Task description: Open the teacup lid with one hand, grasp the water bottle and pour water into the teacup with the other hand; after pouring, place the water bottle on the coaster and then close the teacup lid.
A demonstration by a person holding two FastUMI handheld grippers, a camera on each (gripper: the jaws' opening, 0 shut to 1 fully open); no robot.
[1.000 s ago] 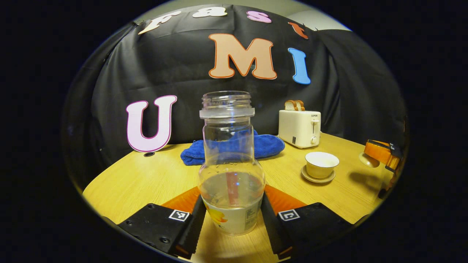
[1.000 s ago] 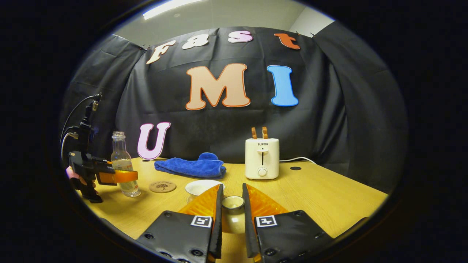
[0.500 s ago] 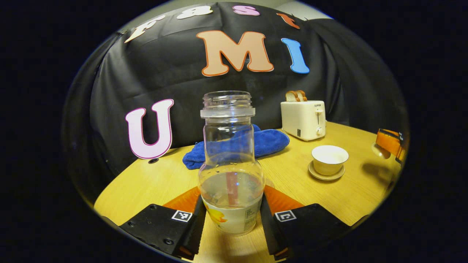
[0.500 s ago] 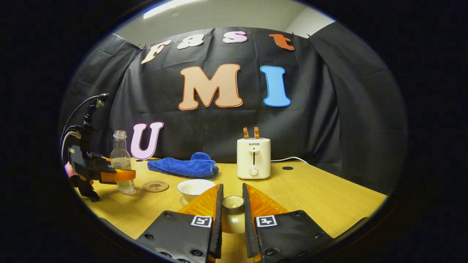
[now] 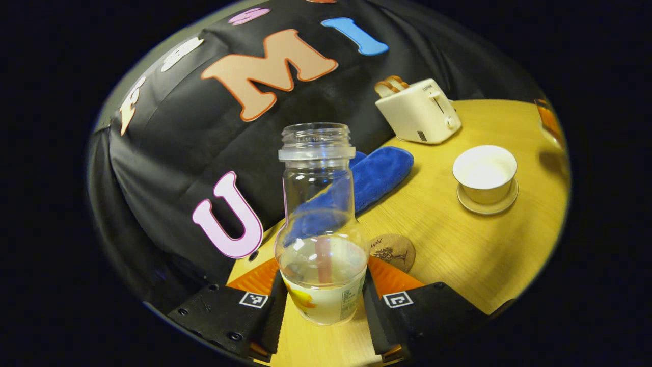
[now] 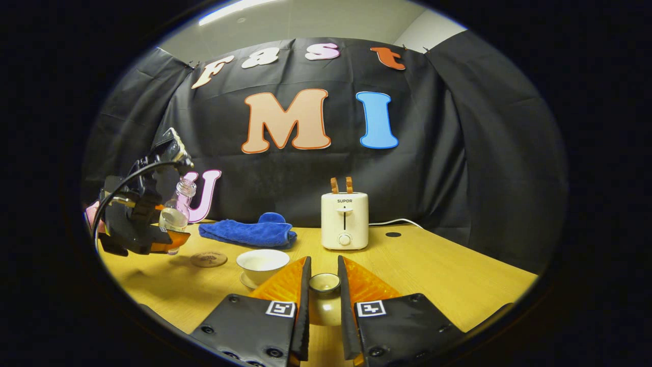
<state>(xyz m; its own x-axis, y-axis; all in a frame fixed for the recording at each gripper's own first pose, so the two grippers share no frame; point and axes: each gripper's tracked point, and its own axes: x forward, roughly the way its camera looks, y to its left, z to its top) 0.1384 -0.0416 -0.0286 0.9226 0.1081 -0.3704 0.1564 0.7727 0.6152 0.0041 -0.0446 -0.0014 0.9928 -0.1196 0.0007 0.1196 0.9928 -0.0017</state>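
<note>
Clear water bottle [image 5: 320, 239] tilts, lifted above coaster [image 5: 392, 251], well apart from teacup [image 5: 484, 173].

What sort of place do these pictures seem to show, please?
Probably a staged tabletop booth, not a real kitchen: a black cloth wall backs a wooden table holding a toaster, a blue towel and a teacup.

Clear glossy bottle [image 5: 317, 204], fuzzy cloth [image 5: 374, 176]

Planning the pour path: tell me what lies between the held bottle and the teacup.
In the left gripper view, the coaster and bare table lie between the water bottle and the teacup.
</note>
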